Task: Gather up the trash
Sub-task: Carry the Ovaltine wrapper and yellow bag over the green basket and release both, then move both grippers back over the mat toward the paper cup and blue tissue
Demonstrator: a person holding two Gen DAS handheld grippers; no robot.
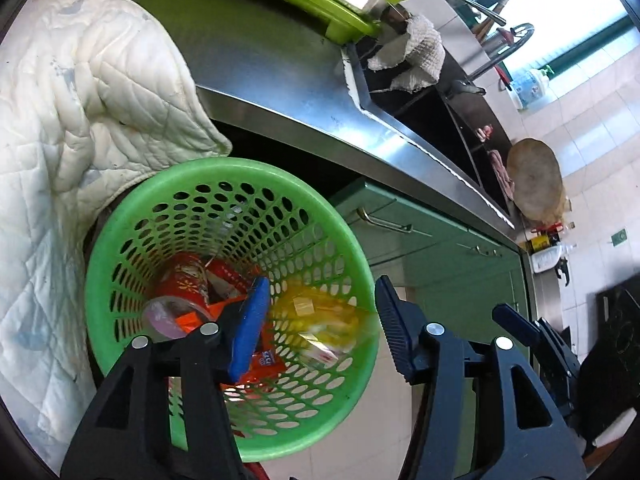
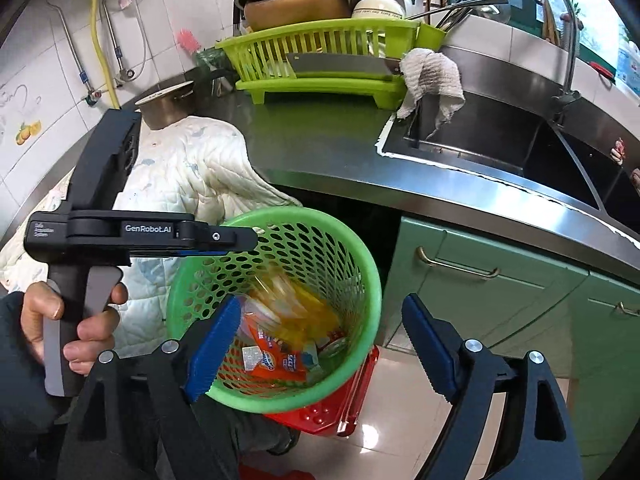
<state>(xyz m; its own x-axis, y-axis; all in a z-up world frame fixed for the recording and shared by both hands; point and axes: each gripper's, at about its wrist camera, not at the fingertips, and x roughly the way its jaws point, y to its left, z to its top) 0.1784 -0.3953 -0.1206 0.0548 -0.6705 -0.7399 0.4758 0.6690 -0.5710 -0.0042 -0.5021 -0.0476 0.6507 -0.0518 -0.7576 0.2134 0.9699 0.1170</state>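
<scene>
A green perforated basket (image 1: 352,248) stands on the floor below the counter edge. It holds a red can (image 1: 184,280), an orange wrapper (image 1: 272,360) and other scraps. A yellow wrapper (image 1: 320,312), blurred, lies loose inside it, under my left gripper (image 1: 322,326). That gripper is open above the basket mouth, and its pads touch nothing. In the right wrist view the same basket (image 2: 372,280) shows the yellow wrapper (image 2: 292,304) and the orange wrapper (image 2: 276,360). My right gripper (image 2: 322,348) hangs open and empty above its near rim. The left gripper (image 2: 240,246), held by a hand (image 2: 84,328), reaches over the far rim.
A white quilted cloth (image 1: 80,120) hangs off the steel counter (image 1: 260,60) beside the basket. A sink (image 2: 500,140), a rag (image 2: 432,76) on its edge and a green dish rack (image 2: 320,60) lie behind. Green cabinet doors (image 2: 480,280) stand at right. A red plastic piece (image 2: 344,408) sits under the basket.
</scene>
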